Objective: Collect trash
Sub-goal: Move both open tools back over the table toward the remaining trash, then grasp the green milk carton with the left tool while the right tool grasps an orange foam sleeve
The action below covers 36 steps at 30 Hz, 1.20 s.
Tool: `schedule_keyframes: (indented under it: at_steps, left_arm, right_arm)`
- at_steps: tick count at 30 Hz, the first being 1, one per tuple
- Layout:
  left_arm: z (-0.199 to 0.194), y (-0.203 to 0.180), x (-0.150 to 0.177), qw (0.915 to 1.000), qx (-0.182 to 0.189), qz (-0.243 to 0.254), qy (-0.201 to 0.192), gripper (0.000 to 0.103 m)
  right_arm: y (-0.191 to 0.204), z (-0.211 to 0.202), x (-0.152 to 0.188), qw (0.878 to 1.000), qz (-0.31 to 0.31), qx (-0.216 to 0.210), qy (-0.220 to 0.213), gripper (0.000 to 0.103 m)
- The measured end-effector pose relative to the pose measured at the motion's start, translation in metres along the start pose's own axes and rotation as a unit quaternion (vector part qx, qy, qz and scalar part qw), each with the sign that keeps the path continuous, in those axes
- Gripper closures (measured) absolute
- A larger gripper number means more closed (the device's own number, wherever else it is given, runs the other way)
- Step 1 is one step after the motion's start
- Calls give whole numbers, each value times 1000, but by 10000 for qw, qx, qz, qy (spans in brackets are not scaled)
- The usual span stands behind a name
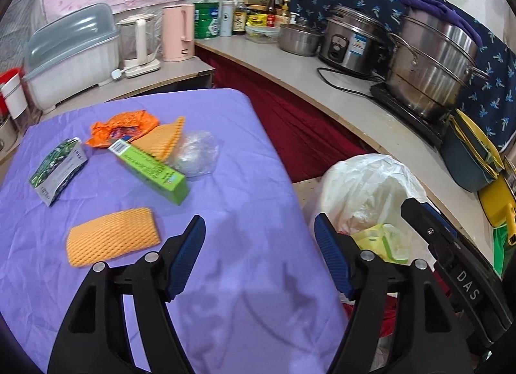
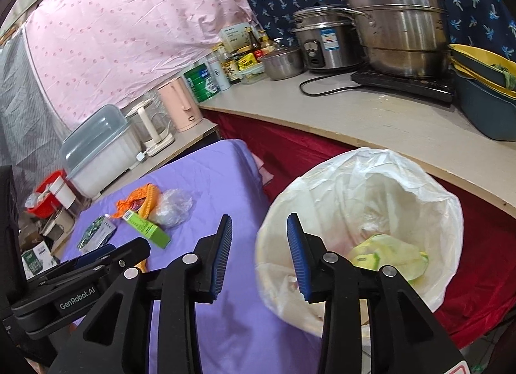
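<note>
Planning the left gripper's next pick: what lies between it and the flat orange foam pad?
Only bare purple cloth separates the left gripper from the orange foam pad, seen in the left wrist view.

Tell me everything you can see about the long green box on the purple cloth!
The long green box is a slim bright-green carton, probably cardboard, with small printed writing along its side and a barcode on its white end flap. It looks closed and lies flat, slanted across the purple cloth. Its far end rests against the orange foam net, and the crumpled clear plastic sits right beside it. No claw touches it.
</note>
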<state>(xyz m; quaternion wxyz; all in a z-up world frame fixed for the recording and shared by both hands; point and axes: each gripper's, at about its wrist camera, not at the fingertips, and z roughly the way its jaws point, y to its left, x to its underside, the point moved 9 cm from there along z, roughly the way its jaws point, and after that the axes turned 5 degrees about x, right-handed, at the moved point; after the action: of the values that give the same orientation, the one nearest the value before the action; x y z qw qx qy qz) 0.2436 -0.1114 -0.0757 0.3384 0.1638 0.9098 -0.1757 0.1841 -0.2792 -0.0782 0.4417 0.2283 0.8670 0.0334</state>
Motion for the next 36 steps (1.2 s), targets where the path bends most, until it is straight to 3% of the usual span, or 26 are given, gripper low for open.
schedule_keyframes:
  at_steps: [5,16,36]
  left_arm:
    - [-9,40,8,9995,-212,-234,-17,32]
    - [-24,138,25,9940,-636,-893,-8,32]
    - [-26,282,14,9825,-1436,-1178,-98,31]
  right_arm:
    - [32,5,12,9997,-170,-158,90,63]
    - [98,29,33,9972,-448,-477,358,63]
    - [198,110,22,9924,-715,-787,612,63]
